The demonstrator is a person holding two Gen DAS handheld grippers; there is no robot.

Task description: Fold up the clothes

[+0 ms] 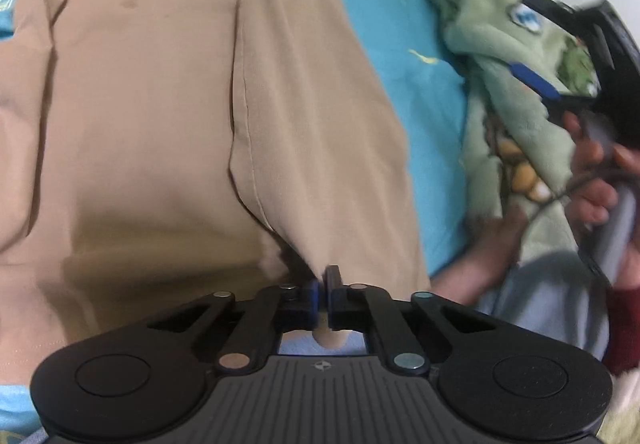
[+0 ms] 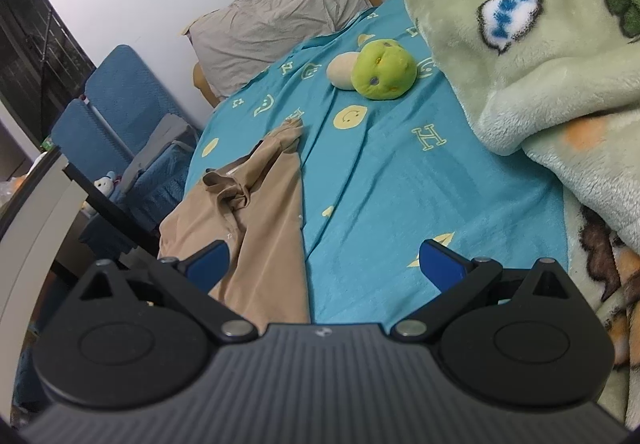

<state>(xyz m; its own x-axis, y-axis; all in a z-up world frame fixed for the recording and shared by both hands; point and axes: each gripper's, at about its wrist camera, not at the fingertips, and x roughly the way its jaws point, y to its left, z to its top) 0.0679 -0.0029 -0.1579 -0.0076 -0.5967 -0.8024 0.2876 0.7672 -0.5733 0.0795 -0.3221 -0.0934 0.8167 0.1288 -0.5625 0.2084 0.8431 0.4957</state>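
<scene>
Left wrist view: the left gripper (image 1: 323,286) has its jaws pinched together on a near edge of the tan garment (image 1: 160,103), which lies spread over the turquoise bedsheet (image 1: 404,55) and fills most of the frame; a seam runs up from the pinch. At far right the right gripper (image 1: 538,77) hovers over a green plush blanket (image 1: 500,43), held by a hand (image 1: 596,179) in a dark red sleeve (image 1: 624,328). Right wrist view: the right gripper (image 2: 323,264) stands wide open and empty above the sheet, the tan garment (image 2: 256,228) near left under its left finger, rumpled toward the far end. A green plush toy (image 2: 384,69) sits farther back, a grey pillow (image 2: 276,23) beyond it. The pinch looks shallow, only a sliver of cloth between the pads, so a lift could let the edge slip free. With one corner held alone, the fold could also drag crooked and bunch the cloth.
</scene>
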